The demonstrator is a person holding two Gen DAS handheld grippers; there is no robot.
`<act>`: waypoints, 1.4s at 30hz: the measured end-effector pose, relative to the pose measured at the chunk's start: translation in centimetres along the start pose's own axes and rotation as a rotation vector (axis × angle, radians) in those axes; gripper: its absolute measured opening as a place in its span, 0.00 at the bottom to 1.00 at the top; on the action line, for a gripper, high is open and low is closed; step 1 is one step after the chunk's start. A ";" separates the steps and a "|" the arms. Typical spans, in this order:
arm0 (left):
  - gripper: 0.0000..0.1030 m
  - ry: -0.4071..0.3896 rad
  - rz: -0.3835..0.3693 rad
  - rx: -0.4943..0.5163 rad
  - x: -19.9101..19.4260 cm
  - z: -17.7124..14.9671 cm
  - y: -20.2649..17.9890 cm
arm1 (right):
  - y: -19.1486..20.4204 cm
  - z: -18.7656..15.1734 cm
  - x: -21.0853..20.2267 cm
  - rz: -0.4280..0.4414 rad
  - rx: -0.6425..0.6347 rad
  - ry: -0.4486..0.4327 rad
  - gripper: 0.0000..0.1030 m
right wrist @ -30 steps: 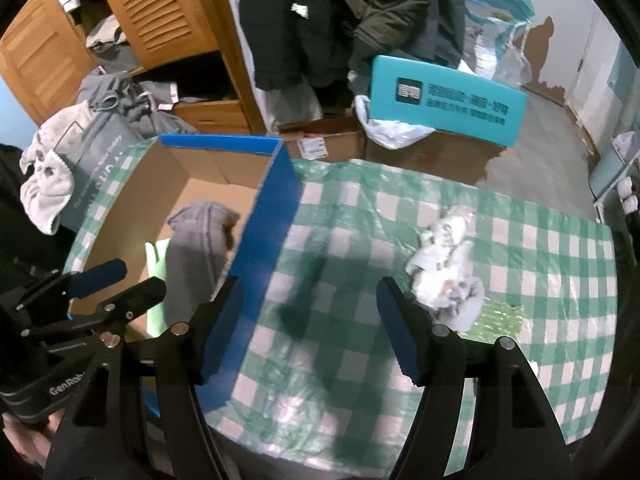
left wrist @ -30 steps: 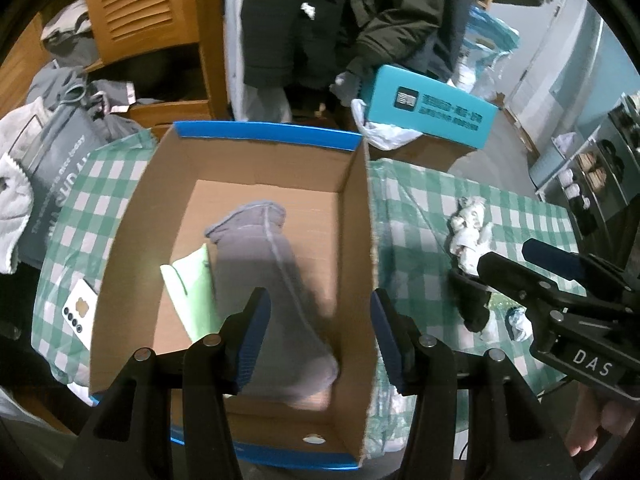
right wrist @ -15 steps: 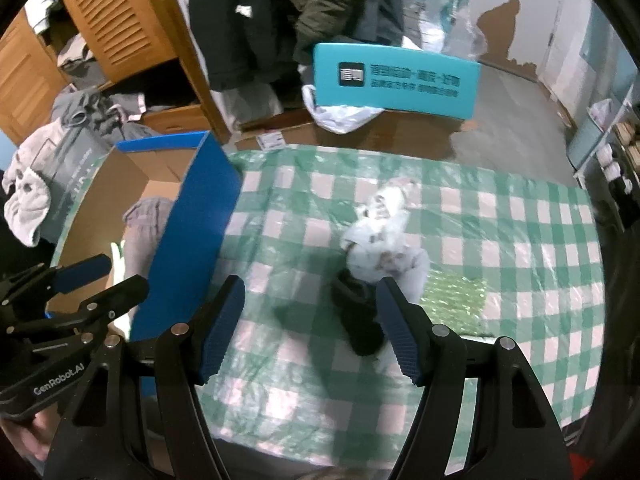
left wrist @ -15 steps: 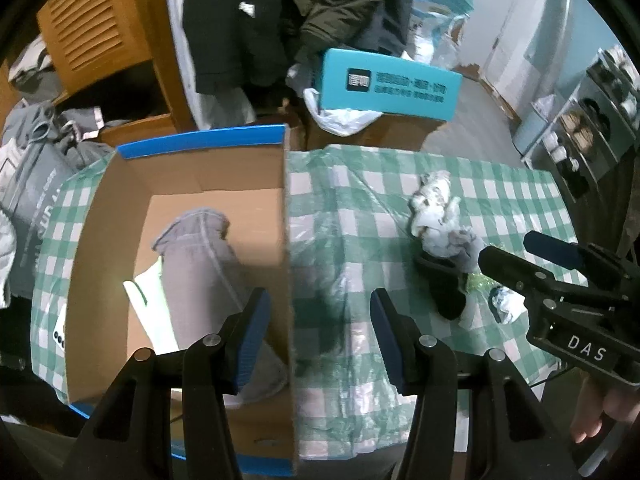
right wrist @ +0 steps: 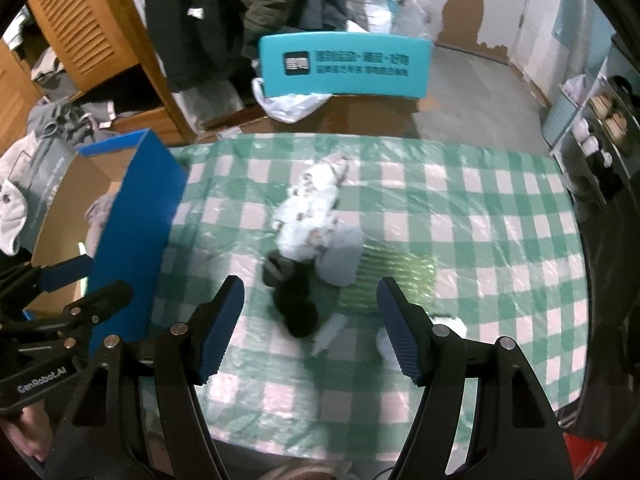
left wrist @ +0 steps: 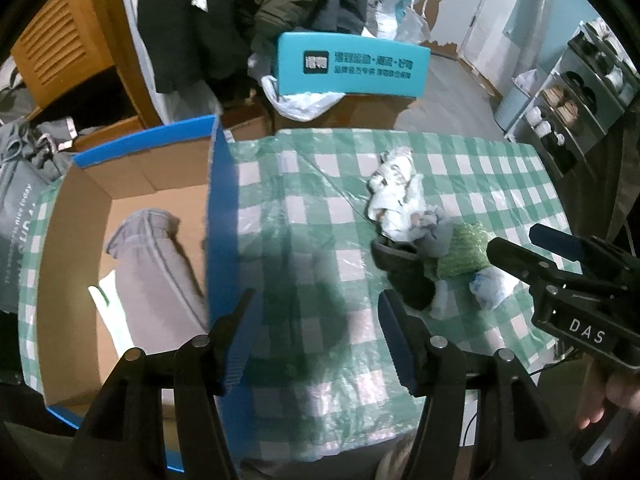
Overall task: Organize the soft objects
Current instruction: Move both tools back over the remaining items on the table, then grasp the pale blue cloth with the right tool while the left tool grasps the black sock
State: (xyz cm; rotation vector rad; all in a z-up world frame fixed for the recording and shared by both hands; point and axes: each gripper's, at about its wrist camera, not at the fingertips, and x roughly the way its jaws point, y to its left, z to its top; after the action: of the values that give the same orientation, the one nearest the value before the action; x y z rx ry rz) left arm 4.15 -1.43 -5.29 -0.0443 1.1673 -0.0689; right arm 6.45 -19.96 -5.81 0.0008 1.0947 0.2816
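A pile of soft things lies on the green checked tablecloth (left wrist: 312,208): a white patterned cloth (left wrist: 394,196) (right wrist: 312,216), a black sock (left wrist: 404,272) (right wrist: 294,300), a pale grey cloth (left wrist: 438,234) and a green mesh piece (left wrist: 464,250) (right wrist: 388,272). A cardboard box with blue outer walls (left wrist: 220,216) (right wrist: 132,216) holds a grey sock (left wrist: 156,268). My left gripper (left wrist: 320,340) is open and empty, above the cloth beside the box wall. My right gripper (right wrist: 310,332) is open and empty, just in front of the black sock.
A small white crumpled piece (left wrist: 490,286) (right wrist: 386,346) lies right of the pile. A teal box (left wrist: 352,66) stands on brown cartons behind the table. A wooden cabinet (left wrist: 60,48) and hanging coats are at the back. A shoe rack (left wrist: 580,108) stands at the right.
Both grippers have swung right, away from the box and toward the pile. The pile now sits between the right gripper's fingers in its view. Both stay open.
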 end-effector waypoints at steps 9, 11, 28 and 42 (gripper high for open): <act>0.60 0.052 -0.009 0.010 2.1 0.0 -2.0 | -4.2 -1.2 1.0 -0.043 0.065 0.034 0.69; 0.60 0.066 -0.011 0.011 2.7 0.1 -2.3 | -5.1 -1.6 1.3 -0.053 0.083 0.044 0.69; 0.60 0.184 -0.027 -0.019 7.9 0.4 -4.7 | -10.0 -3.4 4.8 -0.086 0.203 0.129 0.69; 0.60 0.238 -0.049 -0.103 11.3 1.2 -4.6 | -11.5 -4.8 8.5 -0.087 0.297 0.217 0.69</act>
State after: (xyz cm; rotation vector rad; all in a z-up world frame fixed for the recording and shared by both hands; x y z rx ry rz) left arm 9.51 -6.93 -14.91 -0.1593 1.4072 -0.0589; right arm 8.43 -29.81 -17.06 0.1907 1.3403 0.0395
